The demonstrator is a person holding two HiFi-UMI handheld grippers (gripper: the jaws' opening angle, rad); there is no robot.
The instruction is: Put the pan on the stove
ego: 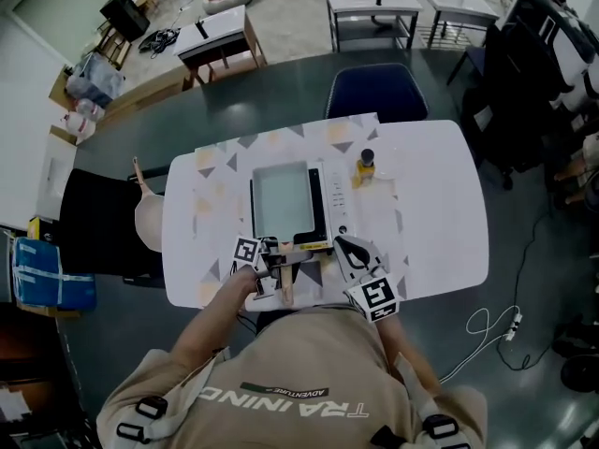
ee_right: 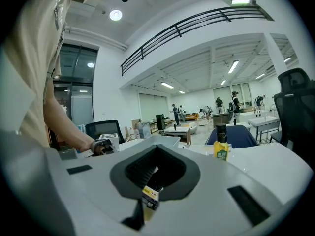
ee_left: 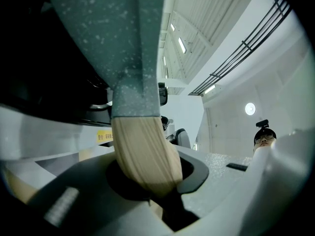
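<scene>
A square grey-green speckled pan (ego: 281,199) lies over the white stove (ego: 332,204) in the middle of the table; I cannot tell whether it rests on it or hovers. Its wooden handle (ego: 286,286) points toward me. My left gripper (ego: 271,267) is shut on that handle. In the left gripper view the handle (ee_left: 142,151) sits in the recess between the jaws, with the pan's underside (ee_left: 113,43) above. My right gripper (ego: 348,251) is just right of the handle at the stove's front edge. Its jaws (ee_right: 155,176) are shut with nothing in them.
A yellow bottle with a black cap (ego: 364,167) stands right of the stove, also seen in the right gripper view (ee_right: 221,144). A patterned cloth (ego: 220,171) covers the white table (ego: 440,213). A blue chair (ego: 376,90) stands behind the table.
</scene>
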